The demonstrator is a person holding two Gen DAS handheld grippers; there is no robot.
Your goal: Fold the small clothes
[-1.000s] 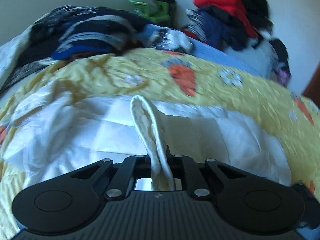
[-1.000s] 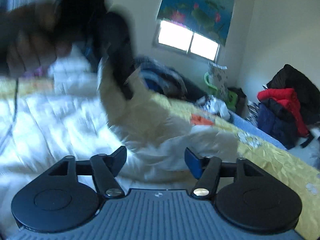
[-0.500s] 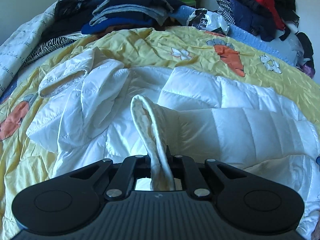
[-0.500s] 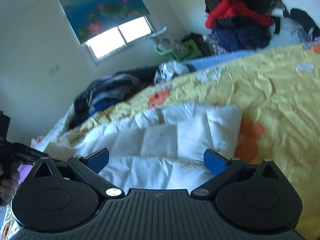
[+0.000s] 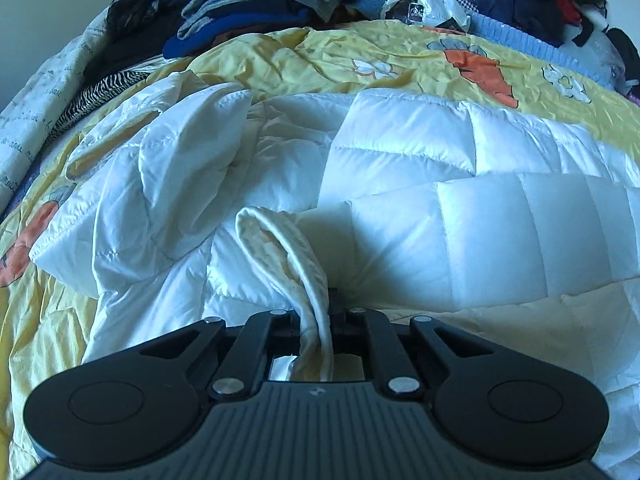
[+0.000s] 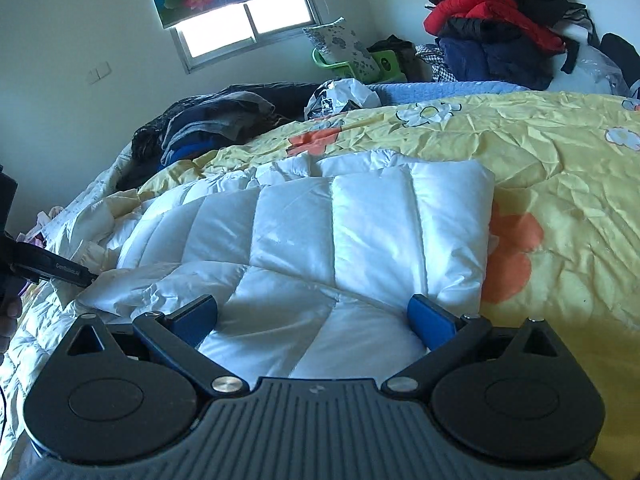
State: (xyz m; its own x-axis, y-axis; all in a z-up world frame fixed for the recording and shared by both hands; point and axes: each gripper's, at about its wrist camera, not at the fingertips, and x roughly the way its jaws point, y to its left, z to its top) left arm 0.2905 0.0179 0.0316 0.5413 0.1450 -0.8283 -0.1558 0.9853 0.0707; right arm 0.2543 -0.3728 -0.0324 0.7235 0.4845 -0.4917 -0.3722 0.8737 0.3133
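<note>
A white quilted puffer jacket [image 5: 400,152] lies spread on a yellow flower-print bedspread [image 6: 560,152]. The left gripper [image 5: 316,316] is clenched on the jacket's cream fabric cuff [image 5: 280,248]. The right gripper [image 6: 314,316] hovers spread wide over the folded jacket, grasping nothing.

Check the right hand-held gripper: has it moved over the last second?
Yes. The right hand-held gripper has swung level and dropped toward the white quilted jacket; the window, earlier upper right then tilted, now sits upright, upper left.

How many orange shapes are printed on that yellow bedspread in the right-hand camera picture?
2 orange shapes on the yellow bedspread: one beside the white jacket, one beyond it. The jacket may hide others.
</note>
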